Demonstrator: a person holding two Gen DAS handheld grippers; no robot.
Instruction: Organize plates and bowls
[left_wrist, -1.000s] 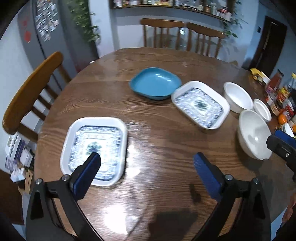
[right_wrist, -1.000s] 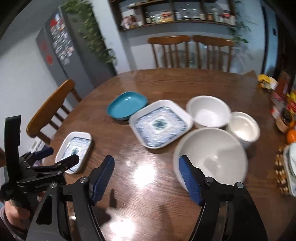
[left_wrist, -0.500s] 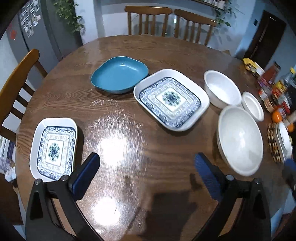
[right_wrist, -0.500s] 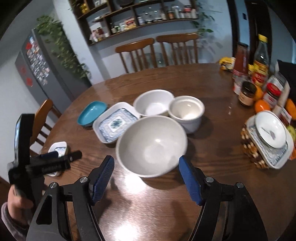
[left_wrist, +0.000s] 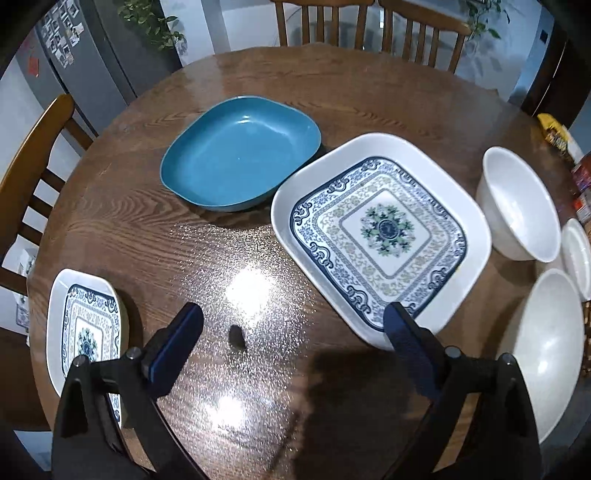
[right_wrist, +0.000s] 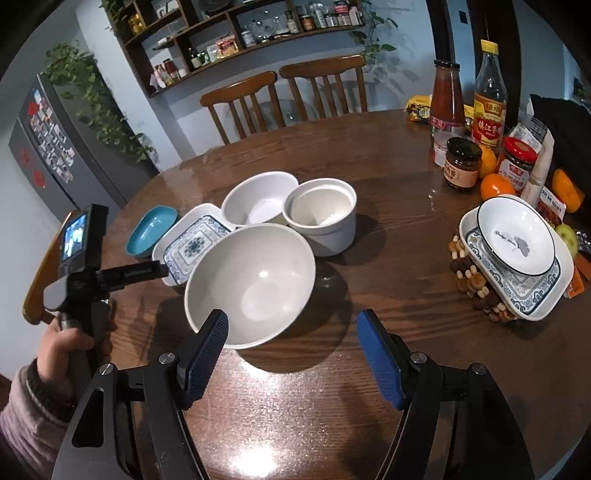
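A: We note bare wood on the round brown wooden table (left_wrist: 229, 258) between the small patterned square plate (left_wrist: 86, 332) at its left edge and the large blue-patterned square plate (left_wrist: 380, 236); the teal dish (left_wrist: 240, 151) touches the large plate.

B: Left gripper (left_wrist: 291, 332): jaws wide, holding nothing, tilted steeply down. Right gripper (right_wrist: 291, 347): released, left pad before the large grey-white bowl (right_wrist: 251, 284).

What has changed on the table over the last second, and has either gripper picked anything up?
Only the grippers moved. The left gripper swung right from the small blue-patterned square plate toward the large blue-patterned square plate. The right gripper came closer to the large white round bowl. Both stayed open and empty. The teal dish and every other dish kept its place.
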